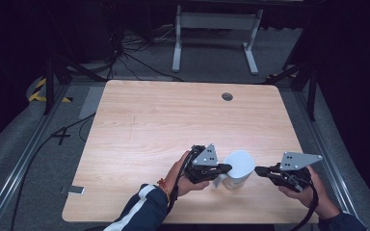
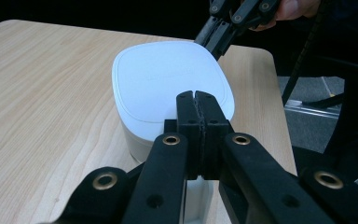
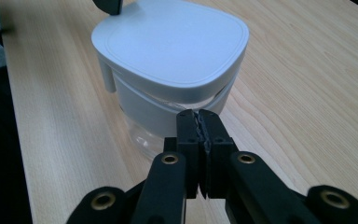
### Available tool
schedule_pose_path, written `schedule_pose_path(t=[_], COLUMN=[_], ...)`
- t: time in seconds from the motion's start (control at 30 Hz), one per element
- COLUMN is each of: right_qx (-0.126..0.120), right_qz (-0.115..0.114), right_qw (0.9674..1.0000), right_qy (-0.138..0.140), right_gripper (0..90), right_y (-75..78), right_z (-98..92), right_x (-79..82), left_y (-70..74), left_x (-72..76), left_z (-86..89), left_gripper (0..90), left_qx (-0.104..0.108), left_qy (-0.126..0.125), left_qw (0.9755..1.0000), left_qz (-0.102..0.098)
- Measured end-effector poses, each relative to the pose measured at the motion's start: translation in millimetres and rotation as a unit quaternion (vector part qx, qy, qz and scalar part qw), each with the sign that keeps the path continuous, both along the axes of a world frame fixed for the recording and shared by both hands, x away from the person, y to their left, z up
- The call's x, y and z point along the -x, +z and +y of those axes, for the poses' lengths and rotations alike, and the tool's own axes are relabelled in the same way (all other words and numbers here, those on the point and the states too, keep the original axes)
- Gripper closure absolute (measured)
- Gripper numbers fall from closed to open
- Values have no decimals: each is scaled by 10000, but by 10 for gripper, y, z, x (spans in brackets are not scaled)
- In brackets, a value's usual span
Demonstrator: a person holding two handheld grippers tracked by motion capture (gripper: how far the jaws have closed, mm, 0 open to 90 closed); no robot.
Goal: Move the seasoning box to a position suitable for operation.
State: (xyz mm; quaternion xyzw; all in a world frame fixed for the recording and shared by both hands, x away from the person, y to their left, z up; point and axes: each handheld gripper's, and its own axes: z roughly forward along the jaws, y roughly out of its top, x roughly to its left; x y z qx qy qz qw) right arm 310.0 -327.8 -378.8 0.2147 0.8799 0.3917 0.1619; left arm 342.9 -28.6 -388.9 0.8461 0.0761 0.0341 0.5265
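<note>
left gripper view: white lidded jar (image 2: 168, 88), base hidden behind closed left gripper (image 2: 198, 100); right gripper (image 2: 209, 42) closed too

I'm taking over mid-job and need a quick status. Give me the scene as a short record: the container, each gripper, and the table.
container: white jug with a flat white lid on, clear body below, upright near the table's front edge
left gripper: jaws shut, tips over the lid's left edge
right gripper: jaws shut, tips beside the jug's right side, nothing between them
contact: cannot tell whether either tip touches the jug
table: light wood
</note>
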Motion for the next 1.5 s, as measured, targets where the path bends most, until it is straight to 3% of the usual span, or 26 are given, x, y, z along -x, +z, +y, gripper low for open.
schedule_pose_path(t=[0.43, 0.73, 0.77, 0.93, 1.03, 1.13, 1.2, 1.27, 1.3, 1.33, 1.37, 1.4, 1.43, 1.5], right_qx=[115, 103, 96, 62, 2, -12, -34, -21, -21, -37, -36, -38, -29, -30], right_qz=[100, 26, 39, -31, -112, -132, -159, -201, -201, -214, -210, -210, -213, -212], right_qw=[9999, 9999, 9999, 9999, 9999, 9998, 9997, 9996, 9996, 9996, 9996, 9996, 9996, 9996], right_qy=[-24, 84, 84, 127, 130, 168, 180, 203, 203, 186, 181, 187, 193, 204], right_gripper=[890, 889, 889, 889, 889, 889, 889, 889, 889, 889, 889, 890, 889, 889], right_y=[2, 66, 67, 97, 140, 173, 187, 200, 200, 205, 209, 210, 210, 210], right_z=[19, 77, 86, 116, 137, 162, 183, 194, 194, 205, 207, 209, 213, 215], right_x=[-29, -12, -9, 2, 0, 2, 5, 3, 3, 5, 4, 1, -2, -6], left_y=[-1, -2, 1, 6, 14, 0, -23, -54, -54, -82, -127, -127, -199, -256], left_x=[-7, -3, -3, 3, 17, 29, 25, 18, 18, 22, 28, 28, 17, 10], left_z=[6, 12, 14, 24, 64, 146, 233, 360, 360, 420, 548, 548, 732, 889], left_gripper=[898, 896, 896, 888, 872, 863, 862, 861, 858, 856, 855, 854, 850, 846], left_qx=[-7, -29, -63, -124, -278, -538, -599, -805, -805, -860, -1036, -1036, -1212, -1262], left_qy=[-19, 0, -1, 33, 80, 158, 259, 377, 377, 466, 612, 612, 816, 993], left_qw=[10000, 10000, 9999, 9998, 9993, 9978, 9973, 9953, 9953, 9943, 9918, 9918, 9884, 9864], left_qz=[-42, -23, -130, -166, -238, -352, -329, -393, -393, -423, -428, -428, -416, -345])
